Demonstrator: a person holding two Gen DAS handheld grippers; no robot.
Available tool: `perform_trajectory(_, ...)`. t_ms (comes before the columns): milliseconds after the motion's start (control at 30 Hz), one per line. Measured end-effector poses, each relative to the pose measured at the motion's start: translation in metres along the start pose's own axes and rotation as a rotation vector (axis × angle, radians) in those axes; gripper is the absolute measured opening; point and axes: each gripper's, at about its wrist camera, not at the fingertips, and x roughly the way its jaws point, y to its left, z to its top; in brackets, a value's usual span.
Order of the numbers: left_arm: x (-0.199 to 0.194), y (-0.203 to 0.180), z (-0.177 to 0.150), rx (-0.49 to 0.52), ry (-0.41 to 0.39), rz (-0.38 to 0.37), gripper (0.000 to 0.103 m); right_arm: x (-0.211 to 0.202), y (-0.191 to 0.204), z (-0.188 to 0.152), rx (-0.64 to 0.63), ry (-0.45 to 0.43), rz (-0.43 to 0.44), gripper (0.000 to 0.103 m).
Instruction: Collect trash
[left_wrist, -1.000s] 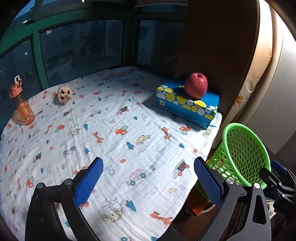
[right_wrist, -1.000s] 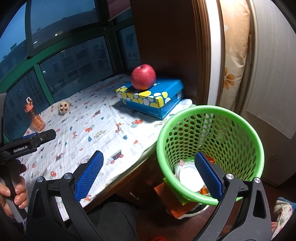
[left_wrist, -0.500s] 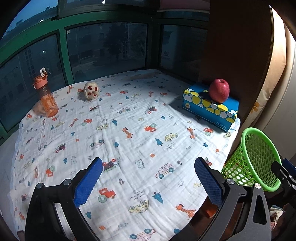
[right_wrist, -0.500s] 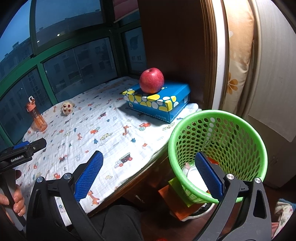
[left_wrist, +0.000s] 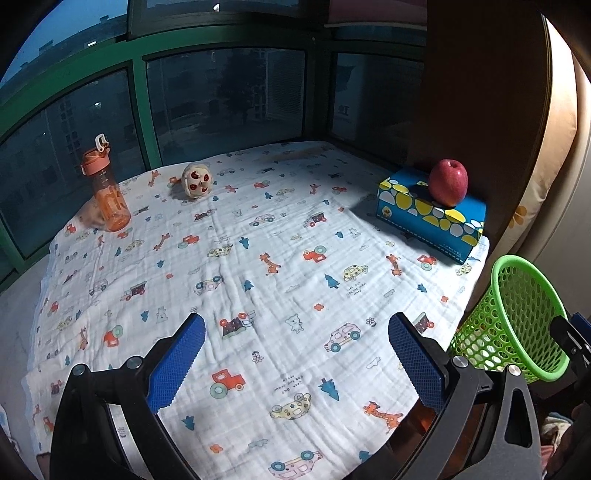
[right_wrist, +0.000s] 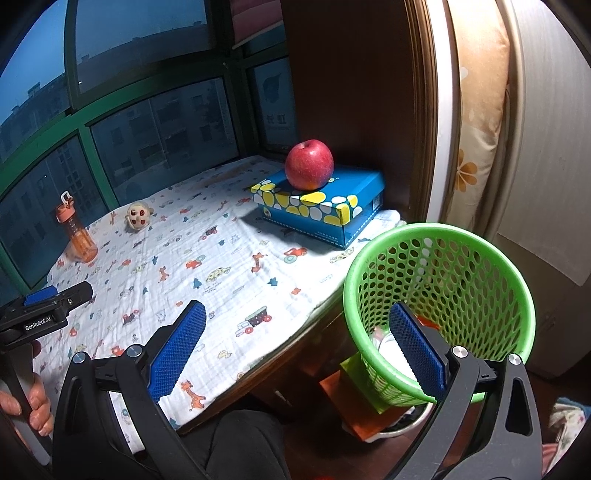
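Left gripper (left_wrist: 295, 362): blue-padded jaws spread wide, nothing between them; lower centre of the left wrist view, above the patterned cloth. Its body also shows at the lower left edge of the right wrist view, held by a hand (right_wrist: 33, 402).

Right gripper (right_wrist: 297, 349): jaws likewise wide apart and empty; lower centre of the right wrist view, its right finger (right_wrist: 417, 354) in line with the mouth of the basket.

Green basket (right_wrist: 439, 310): perforated plastic, lower right of the right wrist view, just off the table edge and lower than the tabletop. Contents: pale trash (right_wrist: 386, 341) at the bottom, partly hidden by the finger; item type cannot be told. Same basket at the right edge of the left wrist view (left_wrist: 517, 317).

Cloth (left_wrist: 258, 280): white, printed with cars, trees and giraffes; covers the table.

Blue box (left_wrist: 432, 218): yellow and white spots, right of centre, near the wooden panel.

Apple (left_wrist: 447, 182): red, resting on top of the box.

Orange bottle (left_wrist: 107, 192): upright, upper left of the cloth, near the window.

Small round toy (left_wrist: 197, 181): pale with red spots, just right of the bottle, well apart from the box.
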Motion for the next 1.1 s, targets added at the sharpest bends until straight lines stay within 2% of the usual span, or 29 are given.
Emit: perform_trajectory(1100, -0.0068, -0.0039, 0.0001, 0.033, -0.03, 0.074, 0.096, 0.0042, 0.0091, -0.0026, -0.006, 0.003, 0.012, 0.098)
